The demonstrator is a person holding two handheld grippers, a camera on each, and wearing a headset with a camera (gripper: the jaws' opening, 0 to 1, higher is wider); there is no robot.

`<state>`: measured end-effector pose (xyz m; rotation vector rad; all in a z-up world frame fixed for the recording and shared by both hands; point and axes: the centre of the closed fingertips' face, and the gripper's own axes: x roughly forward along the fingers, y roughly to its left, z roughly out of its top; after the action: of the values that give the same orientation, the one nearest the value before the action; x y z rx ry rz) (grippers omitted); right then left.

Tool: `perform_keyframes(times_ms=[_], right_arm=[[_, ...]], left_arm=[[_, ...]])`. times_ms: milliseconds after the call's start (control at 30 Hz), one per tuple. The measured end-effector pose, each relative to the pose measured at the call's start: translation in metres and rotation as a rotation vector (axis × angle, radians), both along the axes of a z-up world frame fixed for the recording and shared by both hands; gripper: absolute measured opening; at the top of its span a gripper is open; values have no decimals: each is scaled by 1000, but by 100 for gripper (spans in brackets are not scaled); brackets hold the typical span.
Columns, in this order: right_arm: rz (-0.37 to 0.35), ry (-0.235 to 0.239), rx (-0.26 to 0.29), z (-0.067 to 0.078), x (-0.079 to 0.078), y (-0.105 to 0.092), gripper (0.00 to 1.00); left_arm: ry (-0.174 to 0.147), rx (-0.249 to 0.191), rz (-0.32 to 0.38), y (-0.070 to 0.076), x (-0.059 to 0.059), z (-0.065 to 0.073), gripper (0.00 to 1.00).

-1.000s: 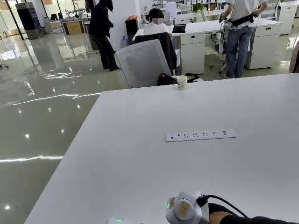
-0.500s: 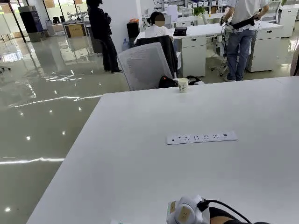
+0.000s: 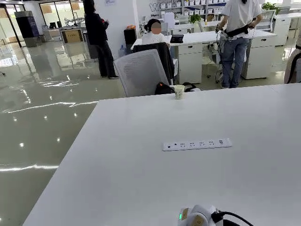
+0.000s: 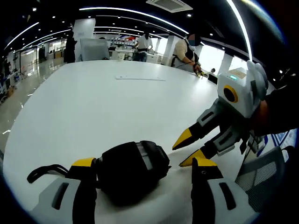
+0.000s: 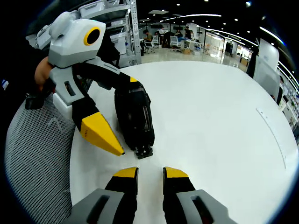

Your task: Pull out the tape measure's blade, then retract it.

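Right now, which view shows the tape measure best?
Right gripper view: the tape measure lies almost whole, blade tip visible, between the left gripper's jaws. The left gripper view shows it close, partly behind one jaw. The head view faces the power strip.

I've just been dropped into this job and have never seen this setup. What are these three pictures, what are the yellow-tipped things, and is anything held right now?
There is no robot here: a person holds a two-jaw tool in each hand. The wide picture comes from a headset camera looking down at a white table with a power strip and a paper cup on it. Each round picture comes from a camera riding on one tool, looking along its jaws. The left tool has its jaws either side of the black tape measure lying on the table. A gap shows on one side, so it isn't clamped. The right tool is empty, its jaws slightly apart, pointed at the blade's end tab. The blade isn't pulled out yet.
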<state>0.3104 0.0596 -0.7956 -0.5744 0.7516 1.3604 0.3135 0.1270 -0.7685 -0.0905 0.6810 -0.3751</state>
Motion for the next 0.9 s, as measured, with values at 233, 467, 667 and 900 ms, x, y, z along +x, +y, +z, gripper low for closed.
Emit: perform_keyframes(times_ms=[233,467,667,900], right_arm=[[-104,7,60,11,1,-34,22],[-138,-17,84,21,-5,-60,27],[-165,-30,91,27,-9,-82,36],[-233,-27,91,28,-10,-116,46]], left_arm=[[3,-7,-109,-7,-9,3,99],[23,46,-213,-3,-19,1,99],[41,27,-300,-1,-34,5,99],[12,29,-288,18,-35,14,99]])
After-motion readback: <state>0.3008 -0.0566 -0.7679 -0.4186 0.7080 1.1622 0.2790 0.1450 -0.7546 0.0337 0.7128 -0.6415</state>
